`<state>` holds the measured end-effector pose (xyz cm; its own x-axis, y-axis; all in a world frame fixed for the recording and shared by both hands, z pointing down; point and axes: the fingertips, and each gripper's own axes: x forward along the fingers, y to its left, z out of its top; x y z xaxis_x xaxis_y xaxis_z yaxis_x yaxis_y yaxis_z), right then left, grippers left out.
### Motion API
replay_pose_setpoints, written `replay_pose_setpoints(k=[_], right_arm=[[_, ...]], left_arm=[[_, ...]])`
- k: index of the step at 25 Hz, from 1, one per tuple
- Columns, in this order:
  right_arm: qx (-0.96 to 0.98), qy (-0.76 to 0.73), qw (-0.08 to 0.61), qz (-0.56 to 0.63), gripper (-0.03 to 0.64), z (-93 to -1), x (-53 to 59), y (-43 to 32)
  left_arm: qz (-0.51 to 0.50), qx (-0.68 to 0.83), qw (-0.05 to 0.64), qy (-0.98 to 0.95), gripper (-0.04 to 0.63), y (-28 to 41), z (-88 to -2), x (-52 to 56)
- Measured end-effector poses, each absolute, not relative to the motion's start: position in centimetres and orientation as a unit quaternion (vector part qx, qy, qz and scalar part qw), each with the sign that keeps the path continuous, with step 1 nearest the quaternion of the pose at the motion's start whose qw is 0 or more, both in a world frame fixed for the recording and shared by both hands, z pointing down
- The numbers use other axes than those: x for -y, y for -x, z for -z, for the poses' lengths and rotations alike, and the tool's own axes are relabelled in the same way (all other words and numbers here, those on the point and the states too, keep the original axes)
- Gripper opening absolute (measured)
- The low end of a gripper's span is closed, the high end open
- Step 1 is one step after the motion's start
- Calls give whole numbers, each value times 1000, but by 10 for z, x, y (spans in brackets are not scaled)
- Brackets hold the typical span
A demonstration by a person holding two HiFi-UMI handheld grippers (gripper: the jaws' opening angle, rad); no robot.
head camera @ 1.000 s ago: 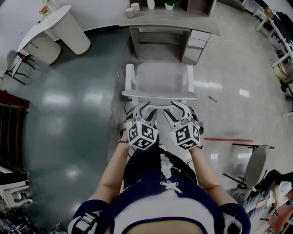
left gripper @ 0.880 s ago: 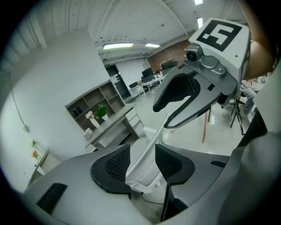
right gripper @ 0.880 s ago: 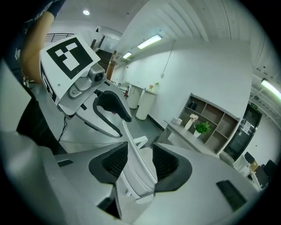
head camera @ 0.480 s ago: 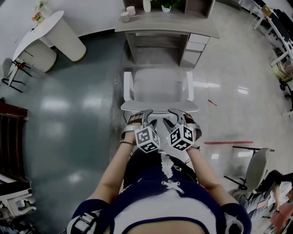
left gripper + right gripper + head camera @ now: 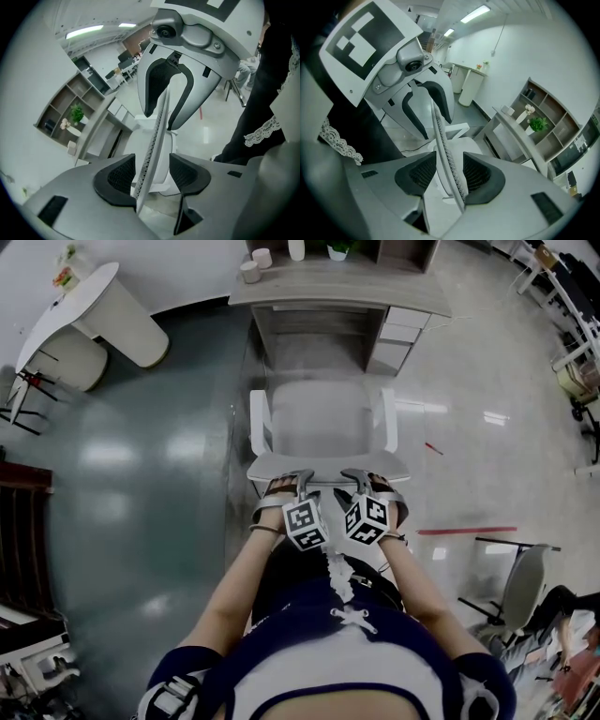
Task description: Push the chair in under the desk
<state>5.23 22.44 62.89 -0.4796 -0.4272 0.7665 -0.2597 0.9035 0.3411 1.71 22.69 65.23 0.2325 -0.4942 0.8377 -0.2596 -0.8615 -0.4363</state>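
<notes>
White chair (image 5: 323, 418) standing just in front of a grey desk (image 5: 412, 294), left gripper (image 5: 300, 478) and right gripper (image 5: 360, 476) side by side at the backrest (image 5: 328, 463), left jaws just opened wider with its top edge between them, two cups (image 5: 249, 271) on the desk, glossy floor (image 5: 141, 474)

Glossy floor (image 5: 141, 474), perforated mesh chair back (image 5: 151, 154), matt wood-grain desk (image 5: 347, 292).
</notes>
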Motion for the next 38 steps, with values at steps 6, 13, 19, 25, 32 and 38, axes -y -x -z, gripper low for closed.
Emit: replay_pose_setpoints(k=[6,13,19,25,32,38], right_arm=[[868,-178,457,83,138,-640,-224,-48],[862,-172,465,107,124,-643,-224,-48],[863,-170,465,105,123,-643,-220,-47],[863,-172,465,99,123,-643,-205,-49],[863,-169,469,85,123,-642,-181,-47],[863,-168,471,68,123,-642,-163,-48]], left_arm=[[560,-246,81,787,221,-13,-664,-223],[535,-260,60,802,178,-12,-659,-216],[531,-256,47,807,179,-11,-659,-211],[528,-260,48,807,179,-12,-659,-197],[524,-257,40,811,179,-11,-658,-174],[519,-253,42,816,178,-11,-656,-157]])
